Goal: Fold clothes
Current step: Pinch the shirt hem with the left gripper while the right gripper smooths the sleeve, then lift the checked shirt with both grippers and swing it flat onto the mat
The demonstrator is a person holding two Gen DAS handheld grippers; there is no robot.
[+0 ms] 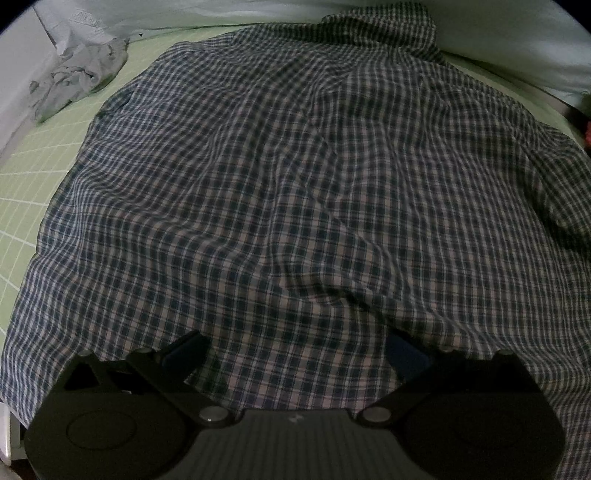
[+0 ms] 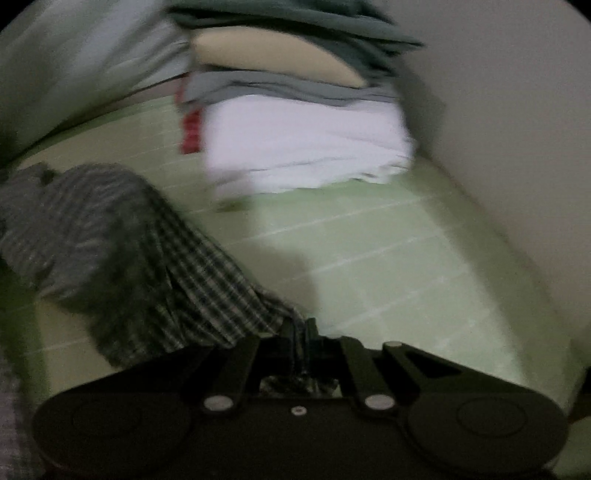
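A dark checked shirt (image 1: 295,184) lies spread back-up over the green gridded mat (image 1: 26,192), its collar at the far side. My left gripper (image 1: 297,350) hovers over the shirt's near hem, jaws wide apart with only flat cloth under them. In the blurred right wrist view, my right gripper (image 2: 301,332) is shut on an edge of the checked shirt (image 2: 147,266). The cloth trails from the jaws to the left, bunched and lifted off the mat (image 2: 388,266).
A crumpled grey garment (image 1: 81,81) lies at the mat's far left. A stack of folded clothes (image 2: 295,122), white, grey, beige and dark green, stands at the far side against a pale wall (image 2: 517,110). Pale bedding (image 1: 221,14) borders the far edge.
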